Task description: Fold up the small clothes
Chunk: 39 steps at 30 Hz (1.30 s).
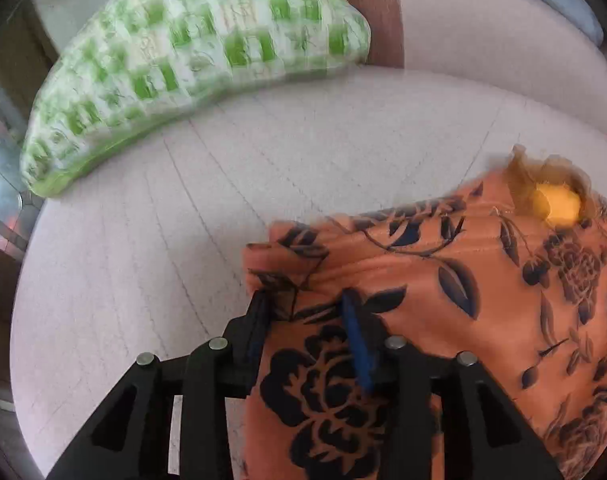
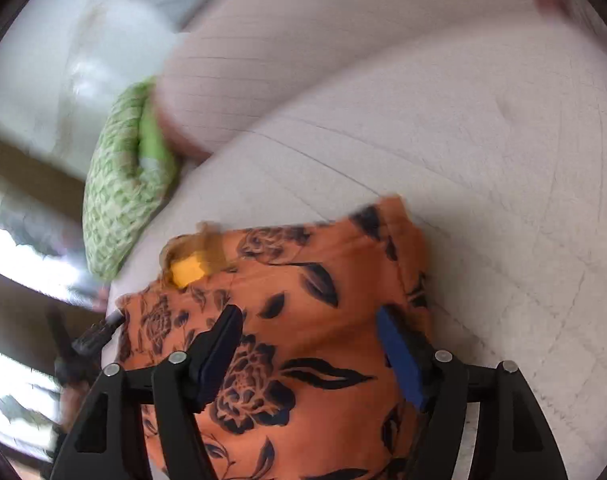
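An orange garment (image 1: 443,280) with dark navy flower print lies on a pale pink sofa seat (image 1: 163,220). A yellow label (image 1: 559,204) shows at its neckline. My left gripper (image 1: 307,300) has its fingers open wide over the garment's left edge, with cloth bunched between them. In the right wrist view the same garment (image 2: 303,300) lies under my right gripper (image 2: 307,316), whose fingers are spread wide above the cloth. The yellow label (image 2: 187,270) sits at the garment's far left. The left gripper's dark tip (image 2: 99,332) shows at the garment's left edge.
A green and white checked cushion (image 1: 191,60) leans against the sofa back (image 1: 483,32) at the far left; it also shows in the right wrist view (image 2: 123,200). The sofa seat (image 2: 483,160) stretches to the right of the garment. Both views are motion-blurred.
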Available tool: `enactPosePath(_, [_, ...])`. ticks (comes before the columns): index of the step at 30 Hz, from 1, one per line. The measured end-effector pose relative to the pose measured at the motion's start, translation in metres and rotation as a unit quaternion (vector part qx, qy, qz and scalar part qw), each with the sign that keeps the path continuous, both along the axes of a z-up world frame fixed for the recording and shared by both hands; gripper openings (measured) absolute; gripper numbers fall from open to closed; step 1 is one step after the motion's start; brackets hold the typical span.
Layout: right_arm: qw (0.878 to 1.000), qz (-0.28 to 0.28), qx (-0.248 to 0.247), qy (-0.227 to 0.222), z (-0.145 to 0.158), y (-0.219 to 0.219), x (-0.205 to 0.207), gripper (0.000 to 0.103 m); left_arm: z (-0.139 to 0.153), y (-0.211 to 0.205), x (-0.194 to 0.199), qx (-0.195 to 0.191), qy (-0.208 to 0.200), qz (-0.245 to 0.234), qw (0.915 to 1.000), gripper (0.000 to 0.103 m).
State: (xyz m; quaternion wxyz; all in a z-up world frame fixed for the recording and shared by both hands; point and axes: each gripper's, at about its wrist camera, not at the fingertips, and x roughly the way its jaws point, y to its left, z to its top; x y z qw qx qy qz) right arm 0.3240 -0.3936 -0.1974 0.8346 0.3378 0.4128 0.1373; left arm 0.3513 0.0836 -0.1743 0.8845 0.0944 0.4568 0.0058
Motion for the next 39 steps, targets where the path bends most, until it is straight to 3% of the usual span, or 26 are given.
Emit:
enactPosePath(2, [0.999,-0.035,0.031,0.000,0.008,-0.010,-0.008,0.073,0.023,0.004,-0.005,-0.015,0.000,0.008,0.9999,0.042])
enactPosePath(4, [0.999,-0.029,-0.016,-0.016,0.031,-0.001,-0.020,0.073,0.052,0.013,-0.025,-0.054,-0.046,0.004,0.9975,0.042])
enactPosePath(5, [0.999,-0.021,-0.036,-0.029,0.044,0.003,-0.032,0.073,0.064,0.017,-0.039,-0.056,-0.064,0.004,0.9963,0.043])
enactPosePath(7, [0.998,-0.015,-0.048,-0.049,0.062,0.007,-0.062,0.073,0.082,0.028,-0.073,-0.064,-0.098,0.007,0.9931,0.046])
enactPosePath(9, [0.997,-0.005,-0.050,-0.060,0.070,0.011,-0.089,0.073,0.087,0.039,-0.107,-0.087,-0.116,0.019,0.9892,0.056])
enactPosePath(10, [0.997,0.003,-0.038,-0.068,0.072,0.017,-0.112,0.074,0.087,0.044,-0.121,-0.097,-0.120,0.025,0.9878,0.056])
enactPosePath(14, [0.998,0.005,0.028,-0.056,0.047,0.033,-0.182,0.076,0.064,0.052,-0.178,-0.166,-0.118,0.045,0.9779,0.065])
enactPosePath(18, [0.988,-0.036,0.153,-0.001,-0.017,0.031,-0.225,0.078,0.020,0.049,-0.204,-0.233,-0.080,0.081,0.9658,0.065])
enactPosePath(21, [0.970,-0.089,0.223,0.029,-0.056,0.020,-0.230,0.078,-0.005,0.044,-0.196,-0.270,-0.038,0.103,0.9565,0.065])
enactPosePath(23, [0.961,-0.117,0.250,0.017,-0.060,0.010,-0.230,0.078,-0.014,0.039,-0.194,-0.279,-0.029,0.114,0.9531,0.065])
enactPosePath(28, [0.950,-0.167,0.263,0.025,-0.060,-0.004,-0.218,0.078,-0.026,0.033,-0.175,-0.299,-0.025,0.145,0.9428,0.067])
enactPosePath(31, [0.947,-0.180,0.264,0.026,-0.058,-0.008,-0.212,0.078,-0.030,0.031,-0.168,-0.307,-0.028,0.157,0.9382,0.073])
enactPosePath(39, [0.951,-0.178,0.251,0.027,-0.057,-0.001,-0.198,0.078,-0.027,0.025,-0.170,-0.275,-0.036,0.157,0.9477,0.075])
